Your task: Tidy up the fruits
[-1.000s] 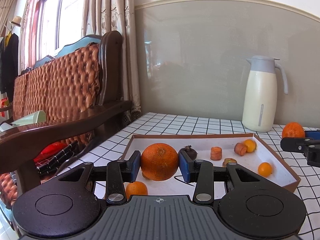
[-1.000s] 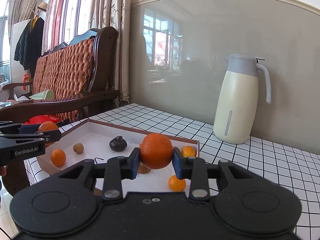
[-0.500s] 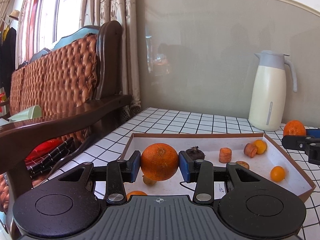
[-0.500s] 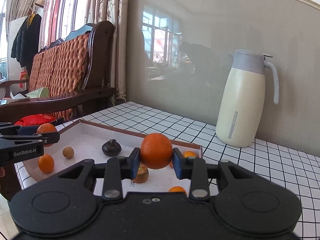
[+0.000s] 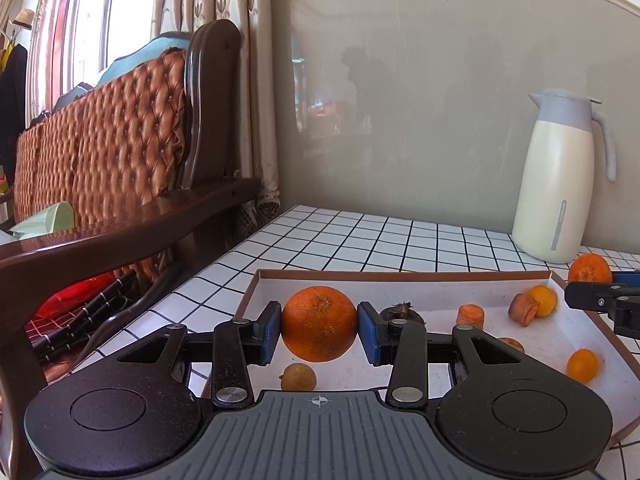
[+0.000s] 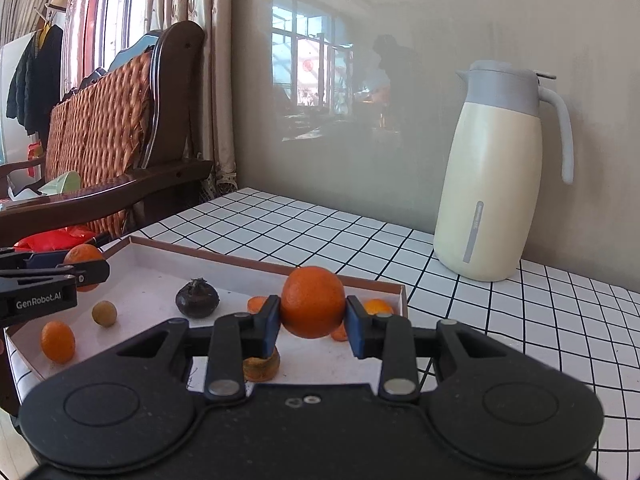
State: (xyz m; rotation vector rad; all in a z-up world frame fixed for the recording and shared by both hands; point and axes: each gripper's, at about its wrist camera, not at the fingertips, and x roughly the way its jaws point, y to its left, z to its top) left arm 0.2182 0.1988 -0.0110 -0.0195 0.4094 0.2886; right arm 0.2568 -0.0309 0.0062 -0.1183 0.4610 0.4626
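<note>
My left gripper [image 5: 319, 328] is shut on a large orange [image 5: 319, 323], held above the near left part of a shallow white tray with a brown rim [image 5: 400, 276]. My right gripper [image 6: 313, 320] is shut on a second orange [image 6: 313, 307] above the tray's right part [image 6: 256, 263]. In the tray lie a small brownish-yellow fruit [image 5: 298, 377], a dark fruit [image 6: 197, 298], small oranges [image 5: 582, 365], and carrot pieces [image 5: 470, 316]. Each gripper shows at the edge of the other's view, the right one [image 5: 600, 292] and the left one [image 6: 48, 276].
A cream thermos jug [image 6: 492, 184] stands at the back right of the white tiled table [image 6: 500, 320], near the grey wall. A wooden sofa with brown cushions [image 5: 120, 140] stands to the left of the table, with red and black items [image 5: 80, 304] below its arm.
Both grippers have moved forward and risen slightly over the tray with their oranges held. The jug and wall look nearer; the tray's fruits sit lower in view.
</note>
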